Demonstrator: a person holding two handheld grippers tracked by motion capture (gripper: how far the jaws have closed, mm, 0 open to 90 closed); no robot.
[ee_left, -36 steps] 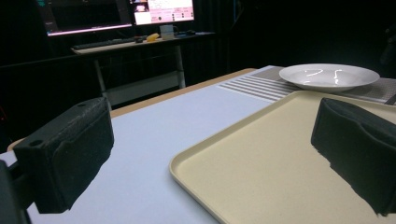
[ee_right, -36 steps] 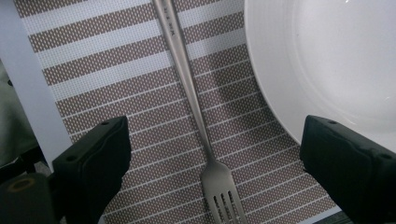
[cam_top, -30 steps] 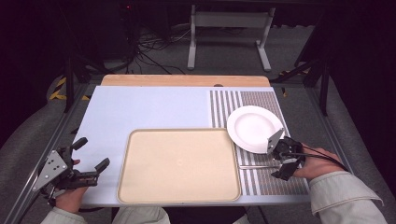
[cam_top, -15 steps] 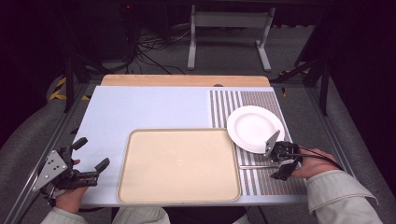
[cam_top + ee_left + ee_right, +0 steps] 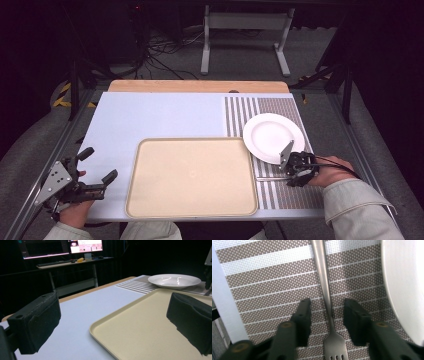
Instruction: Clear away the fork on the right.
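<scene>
Straddling fork (image 5: 327,307), right claw (image 5: 327,315) pointing down, closing

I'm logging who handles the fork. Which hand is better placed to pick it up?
The right. The right gripper already straddles the fork on the striped mat, its jaws just closing, not yet pressing. The left gripper sits across the tray.

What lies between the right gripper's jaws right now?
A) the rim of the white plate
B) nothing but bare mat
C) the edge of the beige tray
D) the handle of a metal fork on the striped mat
D: in the right gripper view the fork lies on the striped mat with its handle running between the two jaws, which have just been closing and do not yet press on it; the white plate sits off to the side.
</scene>
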